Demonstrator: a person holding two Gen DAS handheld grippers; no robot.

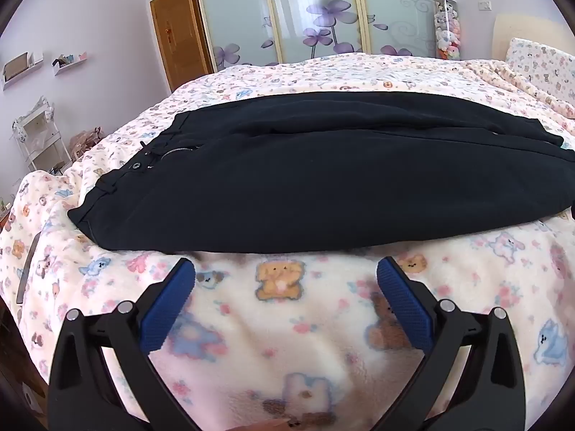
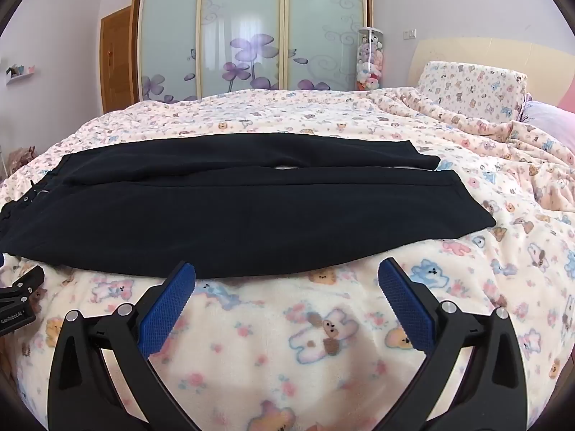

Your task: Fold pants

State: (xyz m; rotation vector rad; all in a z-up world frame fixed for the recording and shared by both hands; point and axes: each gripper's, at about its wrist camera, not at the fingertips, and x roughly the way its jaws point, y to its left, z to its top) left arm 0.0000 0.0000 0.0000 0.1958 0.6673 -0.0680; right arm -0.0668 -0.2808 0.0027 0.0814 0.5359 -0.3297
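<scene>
Black pants (image 1: 305, 179) lie flat across the bed, waistband with button and zipper (image 1: 151, 158) to the left, both legs stretched side by side to the right. In the right wrist view the pants (image 2: 251, 208) end in two leg hems (image 2: 467, 197) at the right. My left gripper (image 1: 286, 269) is open and empty, just short of the near edge of the pants near the waist end. My right gripper (image 2: 286, 269) is open and empty, just short of the near edge of the near leg. The left gripper's body (image 2: 18, 301) shows at the left edge.
The bed has a cream blanket with bear and bunny prints (image 1: 287, 341). A pillow (image 2: 470, 89) and bunched blanket lie at the right. A wardrobe with flowered glass doors (image 2: 251, 36) and a tube of plush toys (image 2: 370, 61) stand behind. Shelves (image 1: 39, 140) stand left.
</scene>
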